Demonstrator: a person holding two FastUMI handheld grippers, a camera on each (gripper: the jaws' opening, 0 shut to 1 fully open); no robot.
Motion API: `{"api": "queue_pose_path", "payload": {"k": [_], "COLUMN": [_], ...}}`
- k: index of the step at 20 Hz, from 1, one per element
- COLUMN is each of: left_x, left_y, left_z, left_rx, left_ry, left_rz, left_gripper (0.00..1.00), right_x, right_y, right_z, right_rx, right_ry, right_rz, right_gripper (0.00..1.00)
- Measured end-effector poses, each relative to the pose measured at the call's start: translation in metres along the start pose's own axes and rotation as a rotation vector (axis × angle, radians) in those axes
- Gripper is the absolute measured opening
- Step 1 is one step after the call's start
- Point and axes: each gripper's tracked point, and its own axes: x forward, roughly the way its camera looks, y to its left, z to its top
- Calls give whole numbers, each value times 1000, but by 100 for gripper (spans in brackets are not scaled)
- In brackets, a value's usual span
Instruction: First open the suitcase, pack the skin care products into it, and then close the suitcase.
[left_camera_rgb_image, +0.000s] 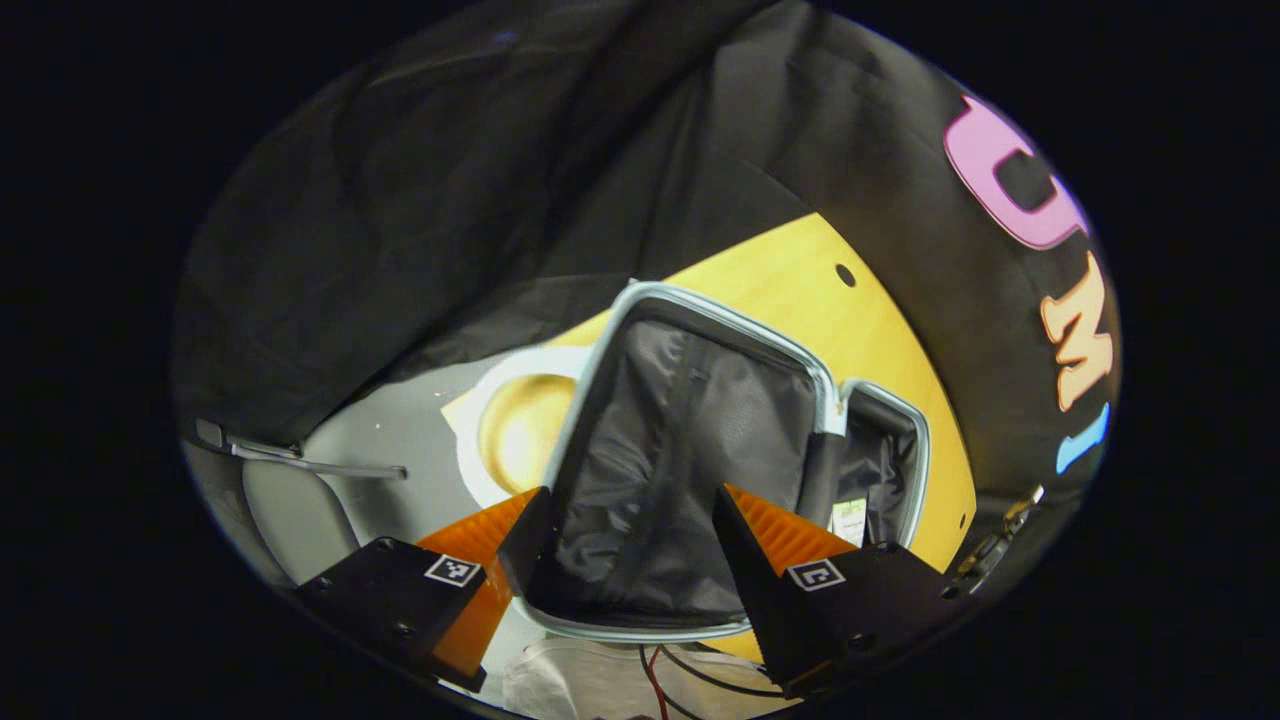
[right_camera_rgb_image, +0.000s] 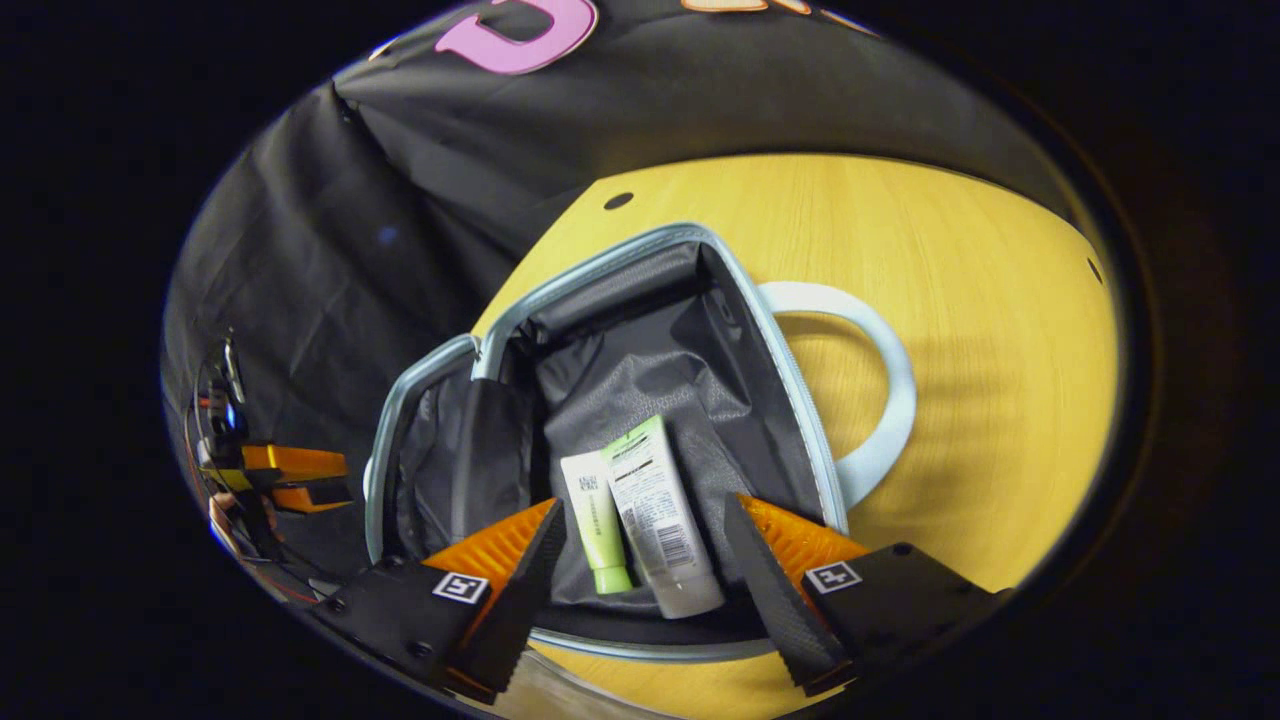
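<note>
A small suitcase (right_camera_rgb_image: 800, 400) with a pale blue rim lies open on the yellow table (right_camera_rgb_image: 980, 330), its dark lining showing. Two skin care tubes lie side by side in its main half: a slim tube with a green cap (right_camera_rgb_image: 596, 520) and a larger pale green and white tube (right_camera_rgb_image: 658, 520). My right gripper (right_camera_rgb_image: 645, 540) hovers open just above them, holding nothing. In the left gripper view the suitcase lid (left_camera_rgb_image: 680, 450) stands close in front of my open left gripper (left_camera_rgb_image: 632, 530), whose fingers flank the lining. The left gripper (right_camera_rgb_image: 290, 475) also appears beside the lid in the right gripper view.
A white ring (right_camera_rgb_image: 885, 400) lies on the table against the suitcase's side; it also shows as the white ring (left_camera_rgb_image: 480, 420) in the left gripper view. The black cloth wall (right_camera_rgb_image: 450, 180) hangs close behind. Cables (left_camera_rgb_image: 690, 675) trail near the left gripper.
</note>
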Motion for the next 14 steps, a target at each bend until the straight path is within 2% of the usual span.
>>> {"api": "queue_pose_path", "payload": {"k": [4, 8, 10, 11, 12, 14], "left_x": [13, 28, 36, 40, 43, 43], "left_y": [40, 75, 85, 87, 85, 80], "left_z": [10, 16, 18, 20, 21, 24], "left_rx": [-20, -61, -75, -85, -104, -155], "left_ry": [-3, 4, 12, 13, 22, 20], "left_rz": [39, 65, 49, 19, -12, -61], "left_gripper": [94, 95, 95, 90, 93, 93], "right_x": [-43, -100, -129, -143, -156, -177], "right_y": [-18, -57, -82, -93, -101, -112], "right_z": [22, 45, 53, 55, 58, 62], "right_rx": [65, 116, 133, 143, 153, 183], "right_ry": [-163, -300, -351, -373, -395, -422], "right_rz": [-54, -144, -212, -245, -271, -306], "right_gripper": [98, 98, 98, 98, 98, 98]}}
